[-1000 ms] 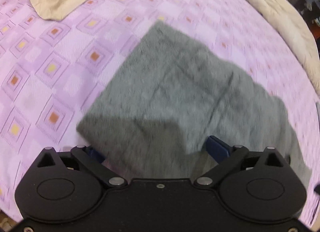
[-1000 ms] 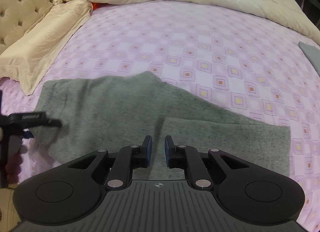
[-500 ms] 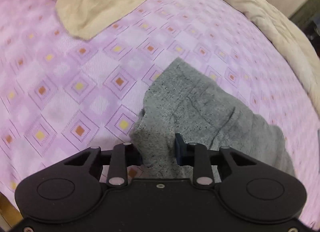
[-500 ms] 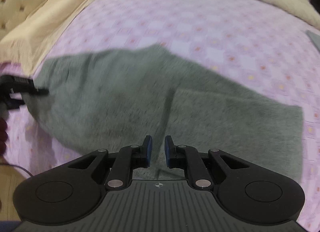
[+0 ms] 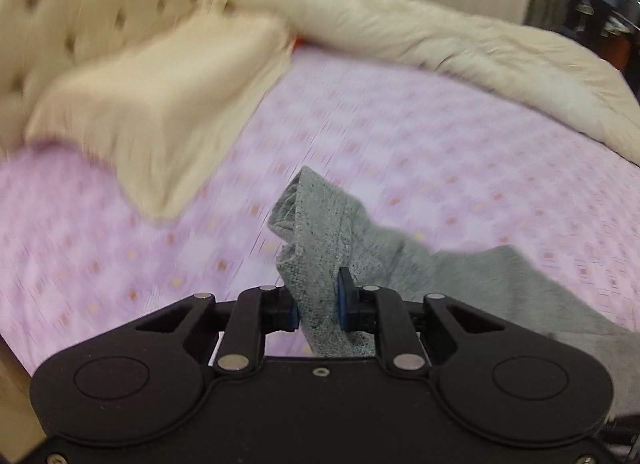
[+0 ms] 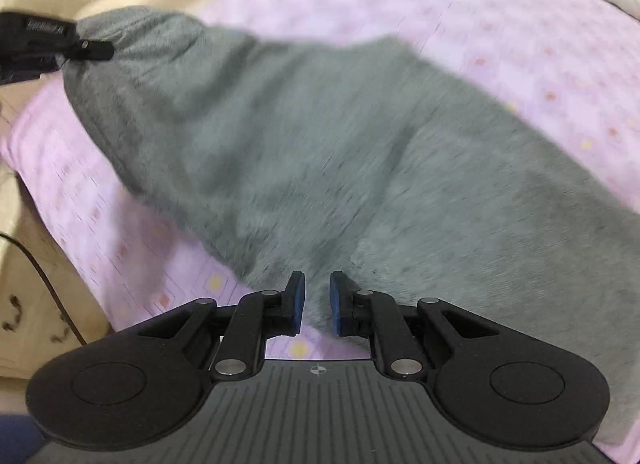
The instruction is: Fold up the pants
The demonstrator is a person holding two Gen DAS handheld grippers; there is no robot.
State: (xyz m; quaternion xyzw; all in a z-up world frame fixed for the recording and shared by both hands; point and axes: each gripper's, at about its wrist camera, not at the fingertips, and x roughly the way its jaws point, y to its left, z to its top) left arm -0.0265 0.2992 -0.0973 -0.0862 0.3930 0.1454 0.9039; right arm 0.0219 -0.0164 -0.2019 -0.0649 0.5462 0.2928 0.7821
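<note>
White lettering on left tool arm, too blurred to read. No other text.

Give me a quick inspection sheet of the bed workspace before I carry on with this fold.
Surface: purple patterned bedsheet, blurred by motion.
Job's things: grey pants, one end raised off the sheet, the rest lying on the sheet.
Clutter: beige pillow and cream duvet at the head and far side, clear of the pants.
Grippers: left tongs closing, pads pressing a bunched edge of the pants; right tongs with a narrow gap, low over the pants' near edge, nothing seen pinched.
Cables: a thin dark cable beside the bed edge.
Surroundings: tufted cream headboard; dark furniture at the far right, too blurred to identify.
</note>
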